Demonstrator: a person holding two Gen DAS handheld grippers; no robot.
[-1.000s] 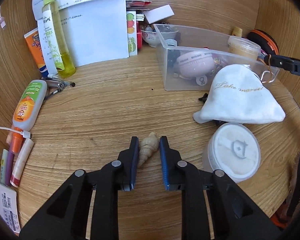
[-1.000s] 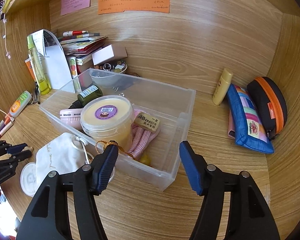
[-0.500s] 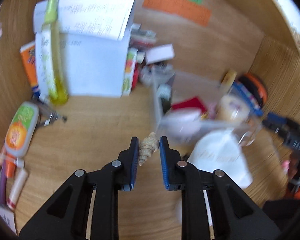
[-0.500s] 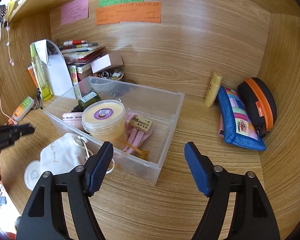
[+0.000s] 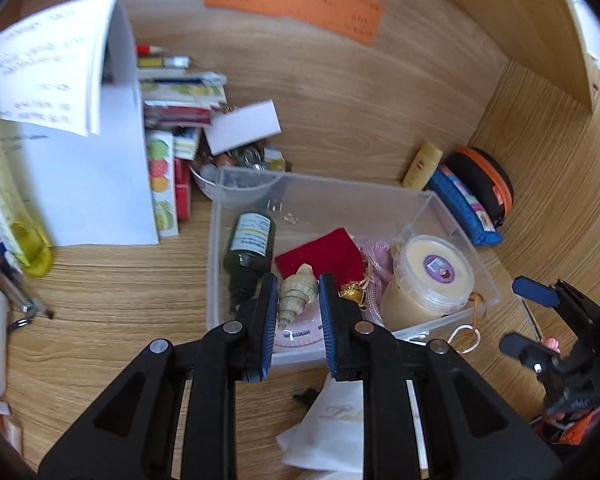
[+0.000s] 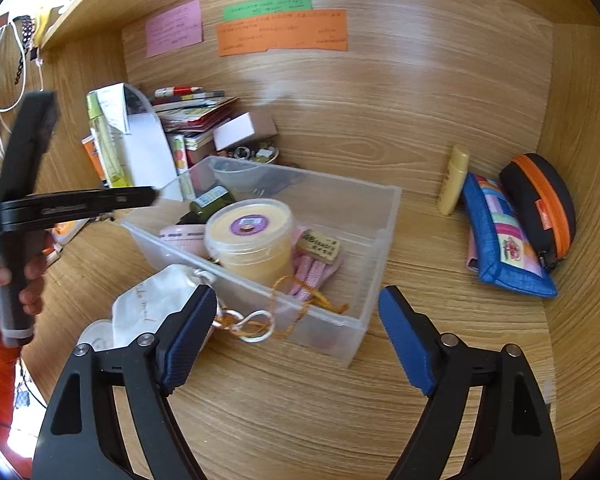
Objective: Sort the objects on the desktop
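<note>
Wood-grain desk (image 6: 340, 400) and wooden back wall are enclosing a cluttered workspace, with coloured notes (image 6: 282, 32) sitting at the upper centre of the right wrist view. At the centre of both frames a clear plastic bin (image 5: 452, 208) is serving as the collection point; it is holding a dark bottle (image 5: 248, 256), a red cloth (image 5: 320, 258) and a lidded cream tub (image 5: 430, 280). The left gripper (image 5: 299, 306) is clenching a spiral seashell (image 5: 296, 296) between its blue pads, blunt end up, and is holding it above the near left part of the bin, over a pink item lying there. That placement appears deliberate: the shell looks poised for release among the sorted items. The right gripper (image 6: 298, 332) is standing spread wide and gripping nothing, hovering just before the bin's near wall, in my judgement waiting clear of the drop. A white drawstring pouch (image 6: 156, 308) is lying outside the bin at lower left of the right wrist view, not yet sorted. A blue pencil case (image 6: 500, 236) and a black-and-orange pouch (image 6: 540, 204) are resting against the wall at right.
</note>
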